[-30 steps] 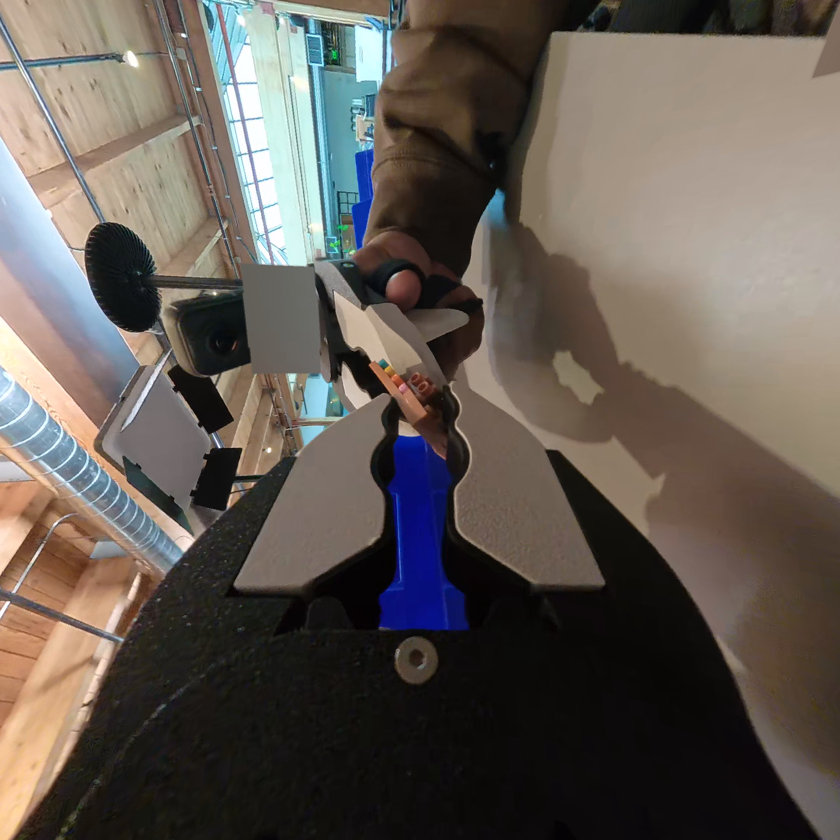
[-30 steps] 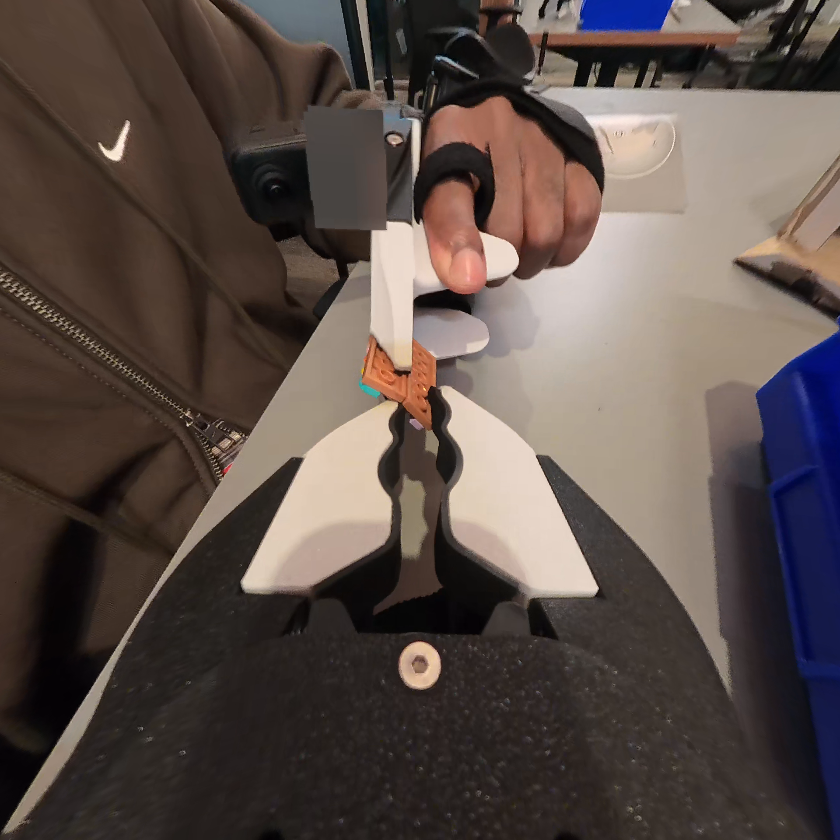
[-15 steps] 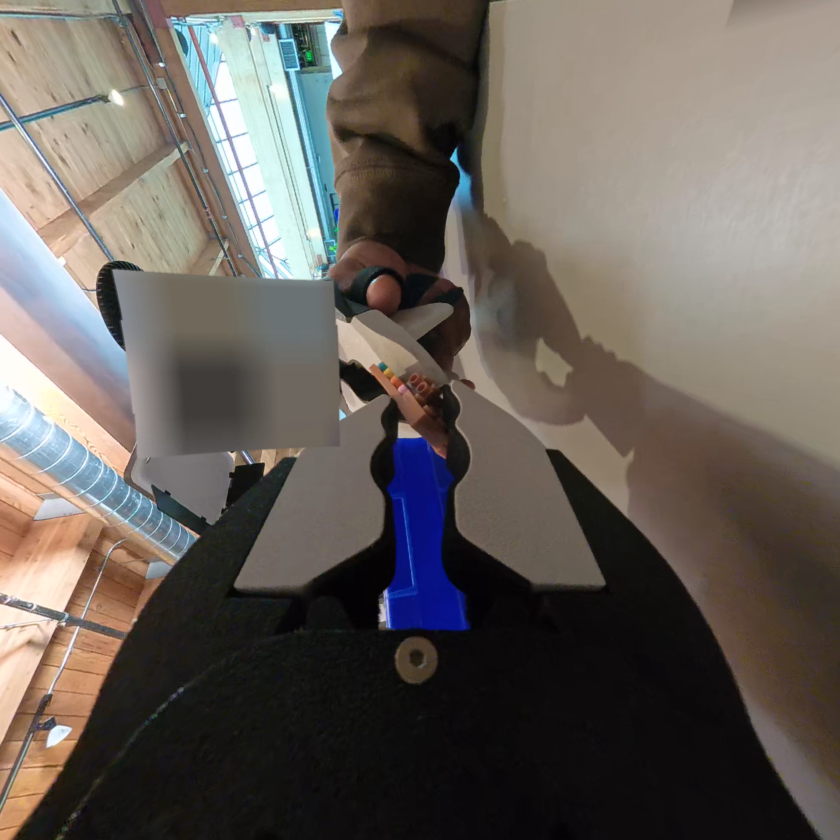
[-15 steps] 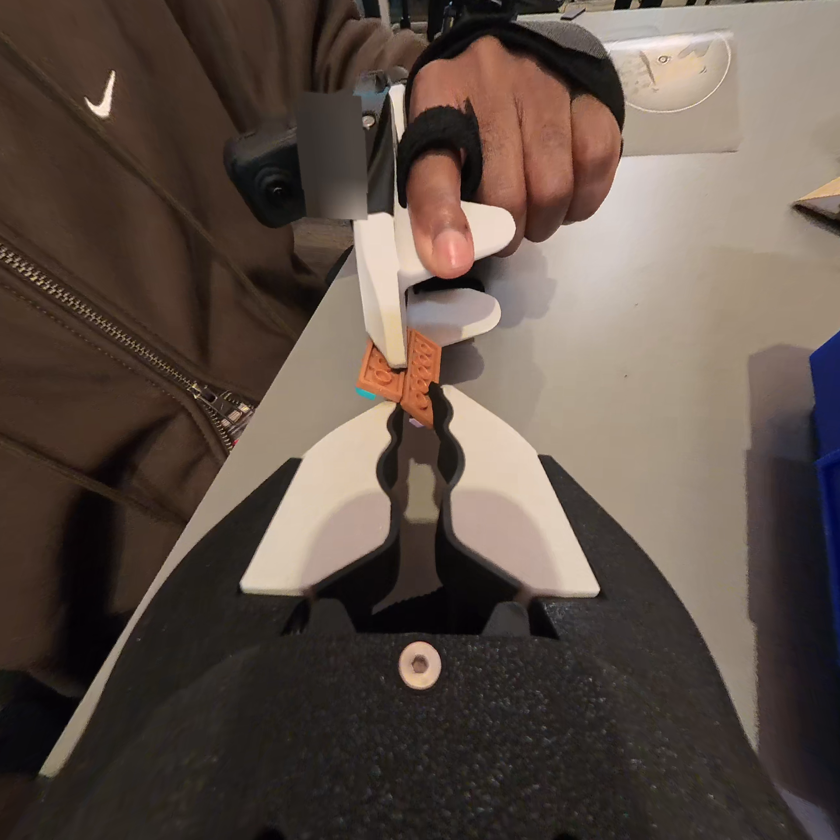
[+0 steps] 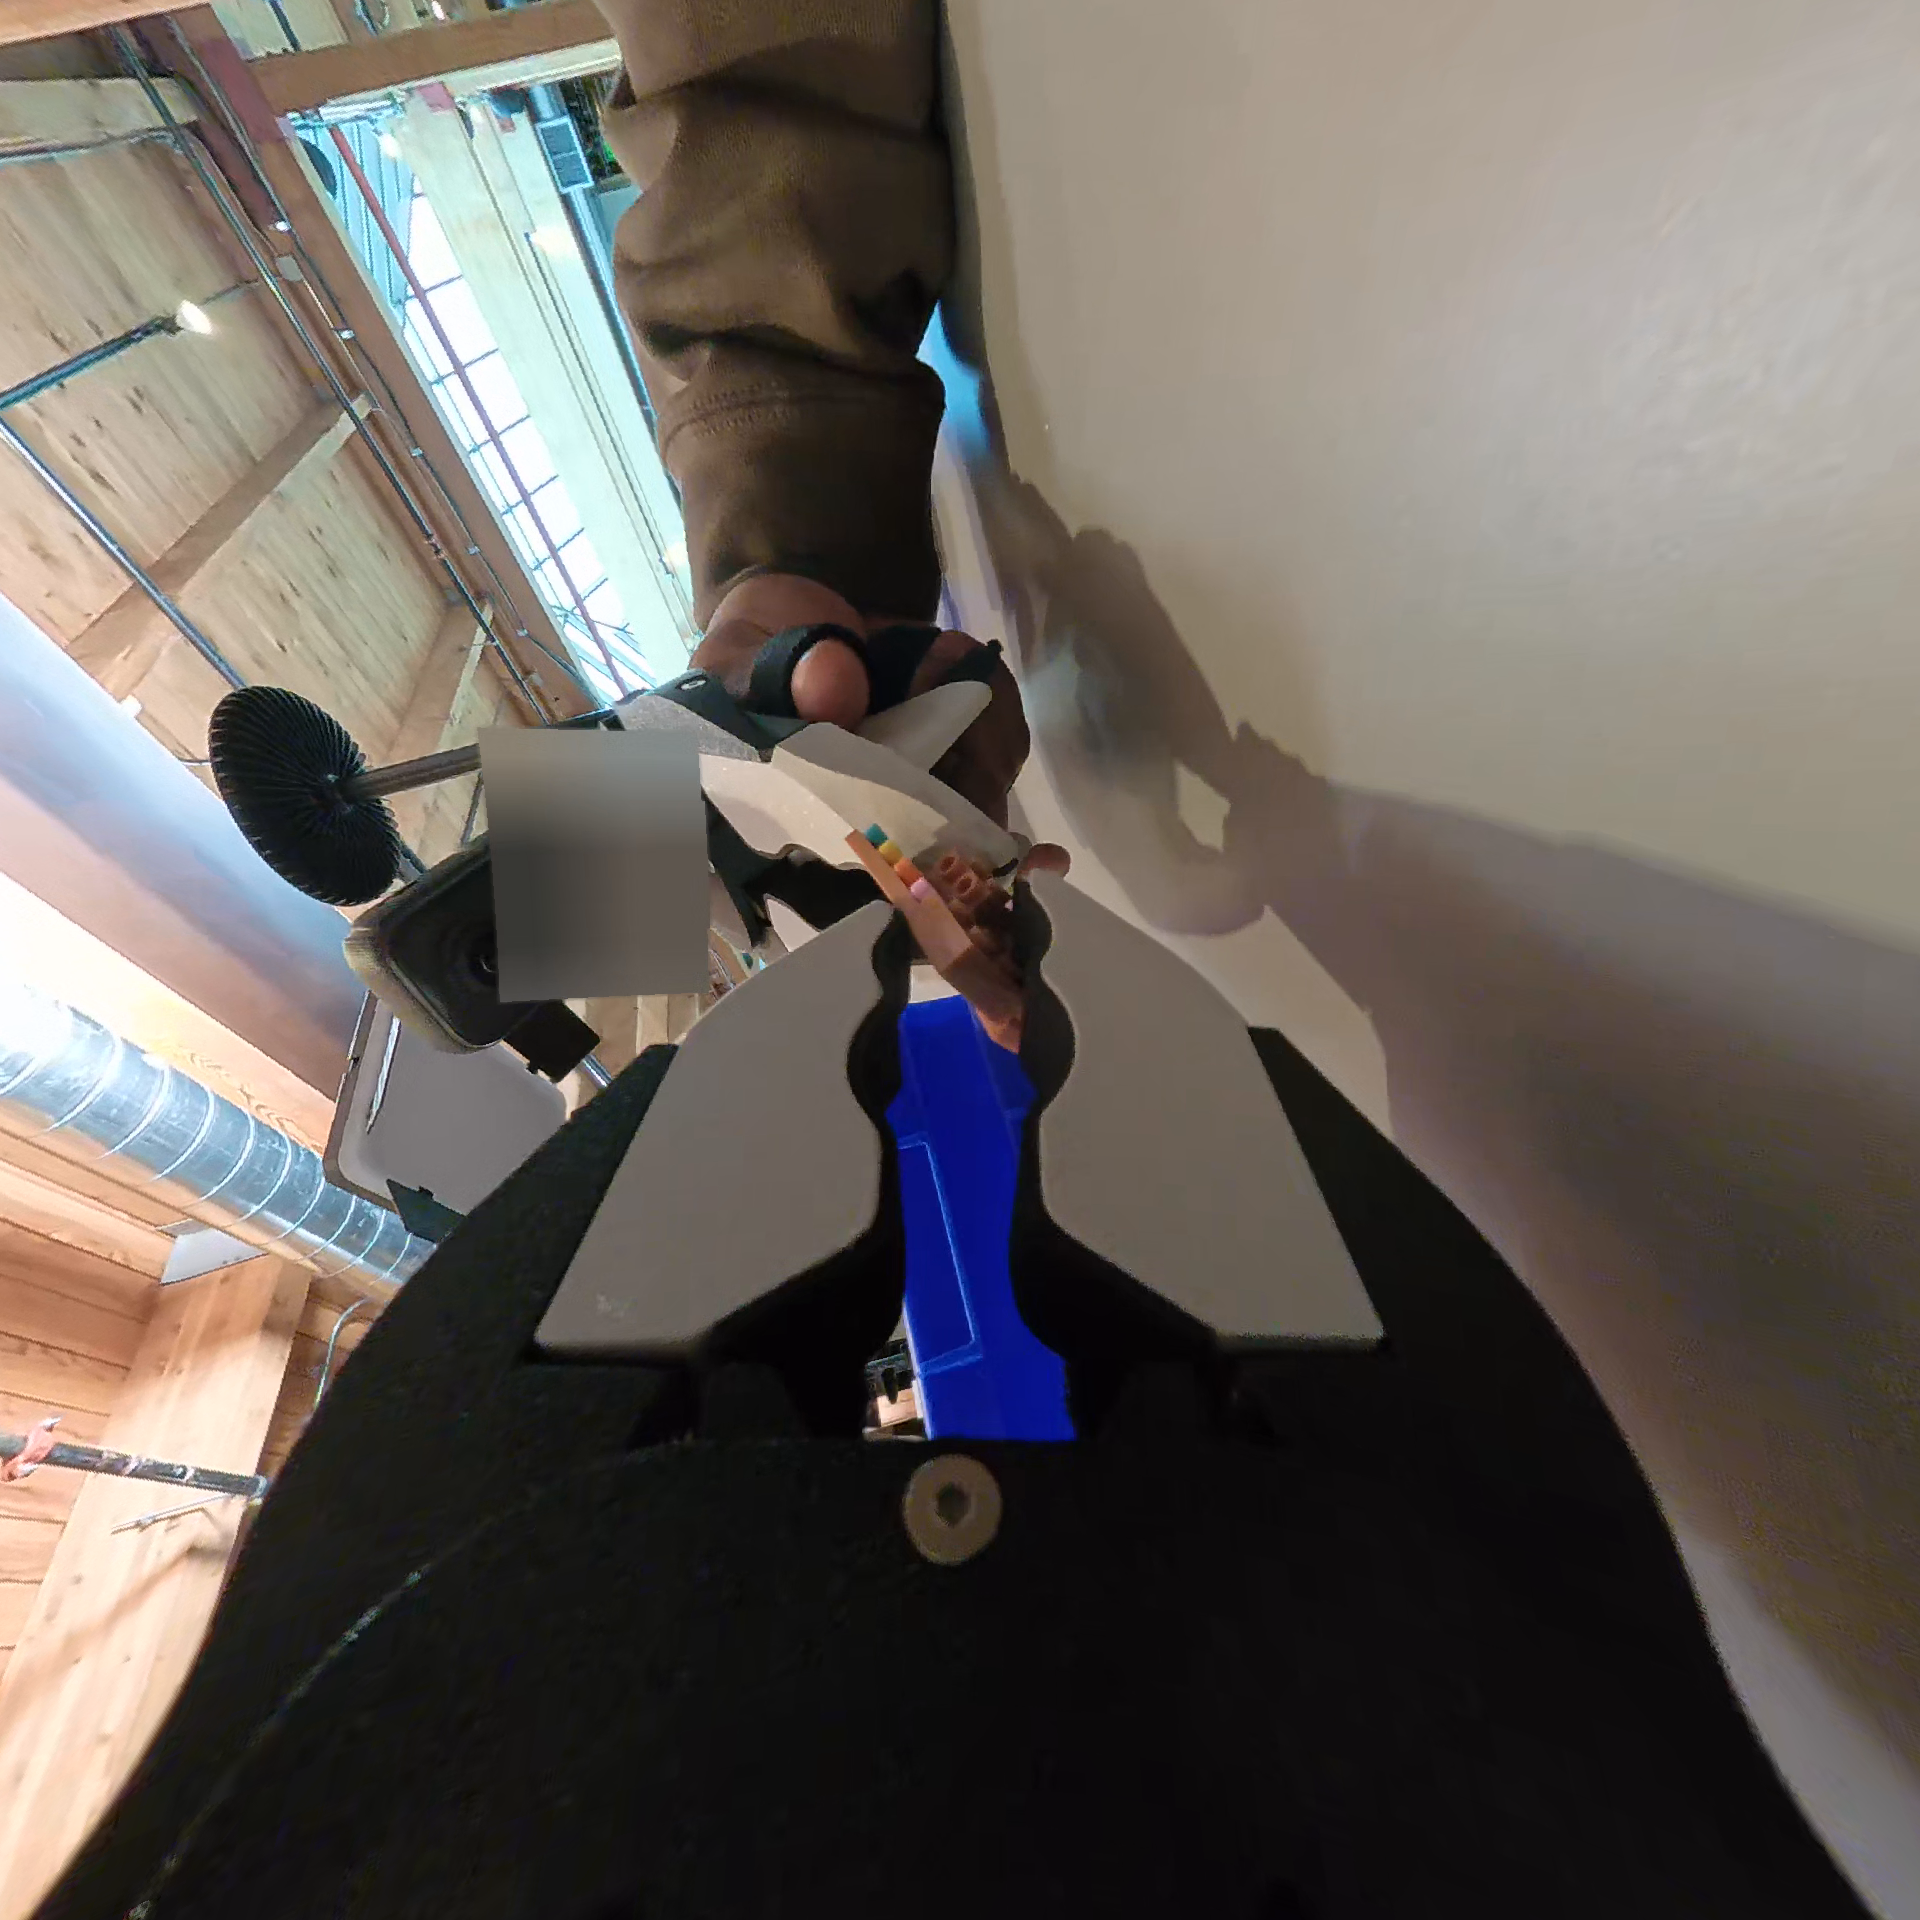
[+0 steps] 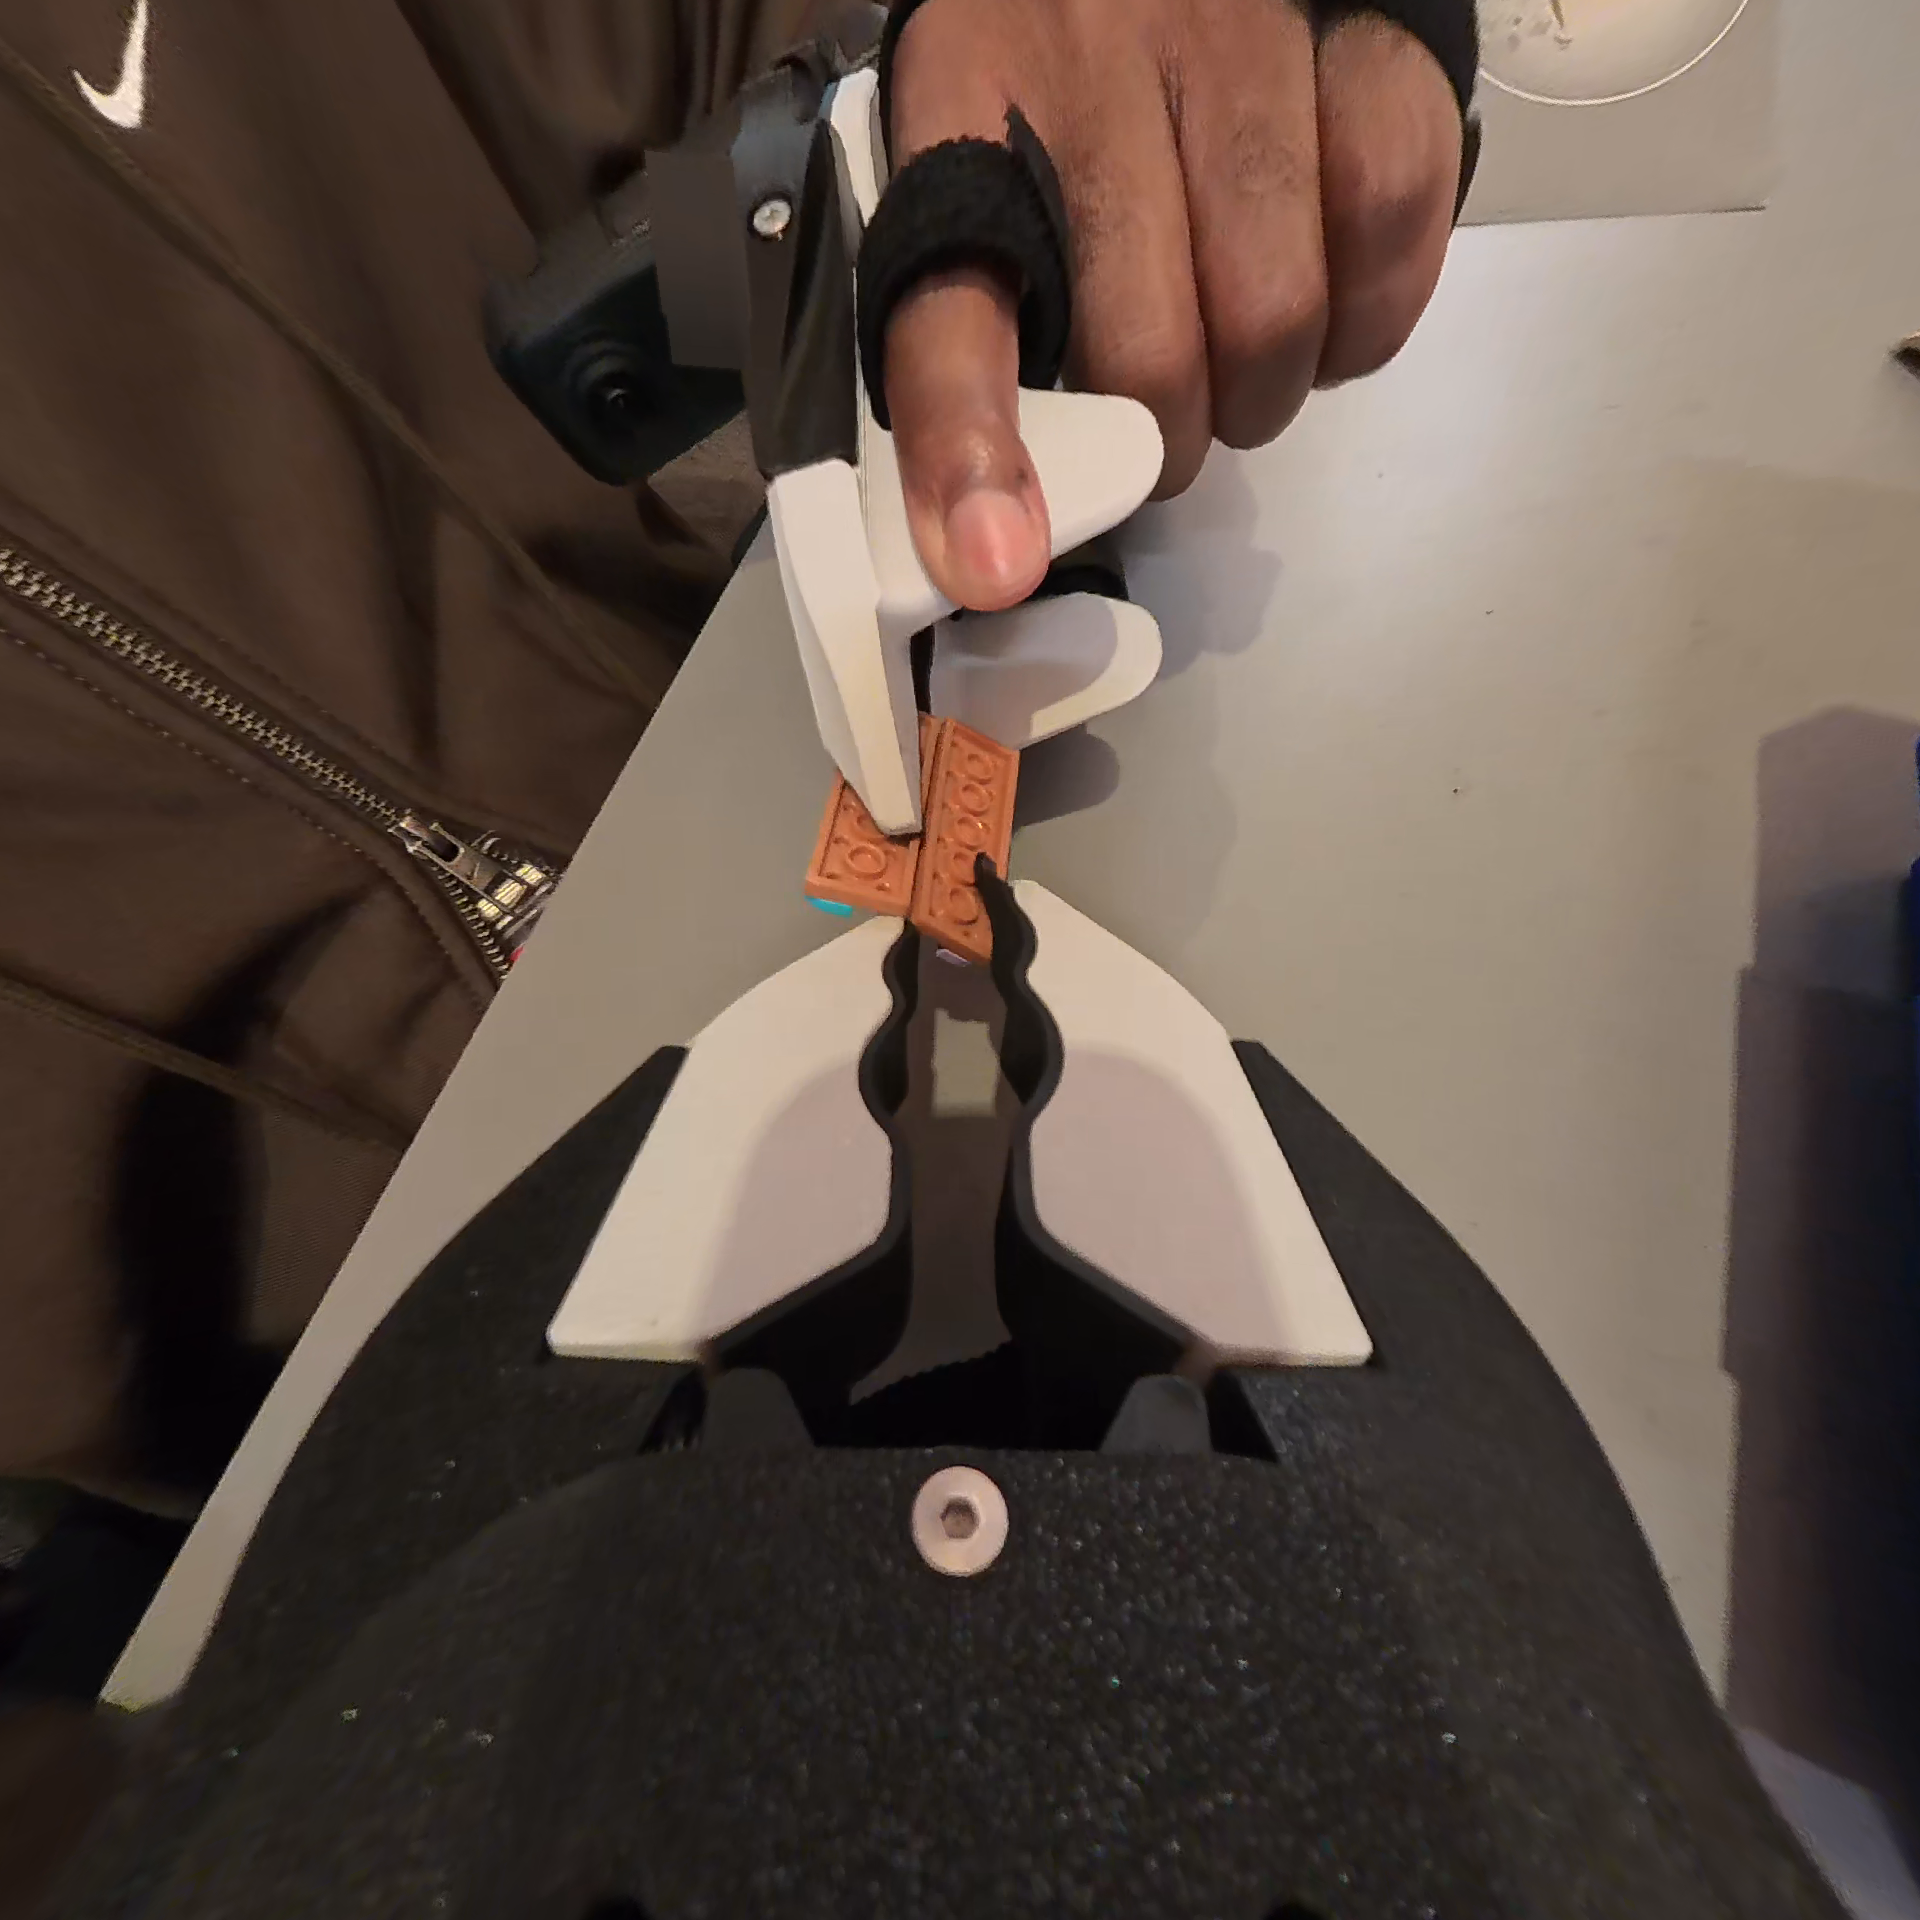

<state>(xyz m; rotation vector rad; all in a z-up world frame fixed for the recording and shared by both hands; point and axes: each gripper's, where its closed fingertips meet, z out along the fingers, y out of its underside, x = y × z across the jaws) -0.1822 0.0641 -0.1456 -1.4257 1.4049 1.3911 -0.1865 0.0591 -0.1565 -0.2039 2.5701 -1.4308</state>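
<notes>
Two orange-brown studded plates are joined side by side in the air between both grippers. My right gripper (image 6: 951,914) is shut on the right plate (image 6: 966,821). My left gripper's white fingers (image 6: 862,727) come in from above, held by a hand, and clamp the left plate (image 6: 847,857). In the left wrist view my left gripper (image 5: 971,920) is shut on the brown plate (image 5: 971,956), and the right gripper (image 5: 914,810) grips its far end. Small teal, yellow and pink pieces (image 5: 888,847) sit on the plate's edge.
A grey table (image 6: 1455,727) lies below, with its left edge beside a person's brown jacket (image 6: 260,520). A blue bin (image 5: 966,1195) shows between my left fingers. A white round disc (image 6: 1600,52) lies at the table's far end.
The other gripper and hand have come closer and larger in the right wrist view. The two plates now sit more in line. Both grippers kept their hold.
</notes>
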